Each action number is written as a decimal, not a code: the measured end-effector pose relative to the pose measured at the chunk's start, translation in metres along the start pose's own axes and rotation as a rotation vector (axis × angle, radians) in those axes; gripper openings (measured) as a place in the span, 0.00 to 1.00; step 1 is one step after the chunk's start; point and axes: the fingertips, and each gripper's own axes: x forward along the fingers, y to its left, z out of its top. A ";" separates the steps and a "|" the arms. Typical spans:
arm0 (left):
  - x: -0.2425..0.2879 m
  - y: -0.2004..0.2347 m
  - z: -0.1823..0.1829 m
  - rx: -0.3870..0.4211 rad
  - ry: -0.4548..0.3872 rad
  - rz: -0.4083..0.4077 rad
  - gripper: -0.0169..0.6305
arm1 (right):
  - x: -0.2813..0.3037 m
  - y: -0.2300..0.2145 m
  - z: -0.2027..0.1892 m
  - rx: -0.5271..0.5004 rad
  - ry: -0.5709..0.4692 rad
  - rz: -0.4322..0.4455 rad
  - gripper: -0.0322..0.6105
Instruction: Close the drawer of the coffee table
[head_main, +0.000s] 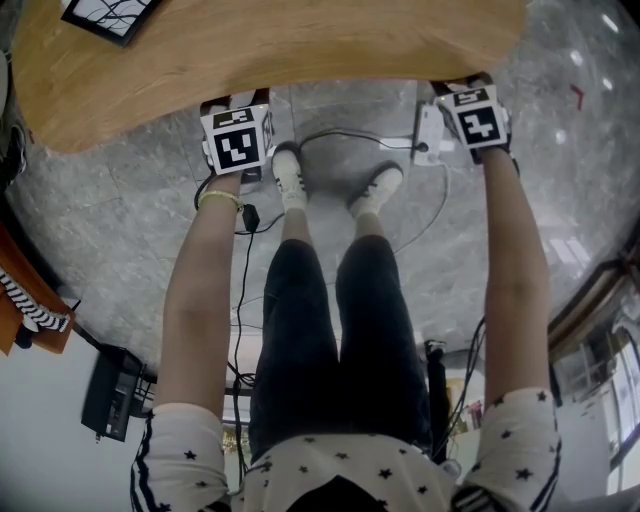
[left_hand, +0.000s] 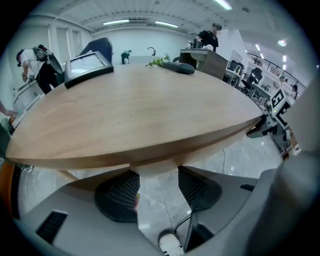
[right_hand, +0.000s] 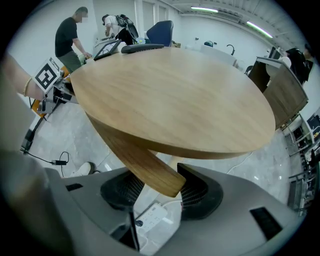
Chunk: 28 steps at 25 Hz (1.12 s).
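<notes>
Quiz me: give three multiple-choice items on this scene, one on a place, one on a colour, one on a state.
1. The framed picture sits on: A a shelf; B the table; C a sofa.
2. The person's shoes are: A white; B red; C black.
3. The left gripper has its jaws: A shut together; B clamped on a cable; C apart.
Answers: 1 B, it lies on the wooden top; 2 A, both look white; 3 C, floor shows between them.

My fingers stand apart. The wooden desk edge lies just beyond their tips, with a pale piece beneath it between them.
</notes>
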 end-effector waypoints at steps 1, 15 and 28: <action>0.000 0.000 0.000 -0.017 -0.005 0.006 0.40 | 0.000 -0.001 0.001 0.007 -0.004 -0.002 0.35; 0.007 0.008 0.014 -0.049 -0.104 0.047 0.40 | 0.004 -0.013 0.012 0.159 -0.089 -0.067 0.36; 0.010 0.009 0.023 -0.249 -0.170 0.062 0.40 | 0.008 -0.028 0.016 0.478 -0.225 -0.090 0.36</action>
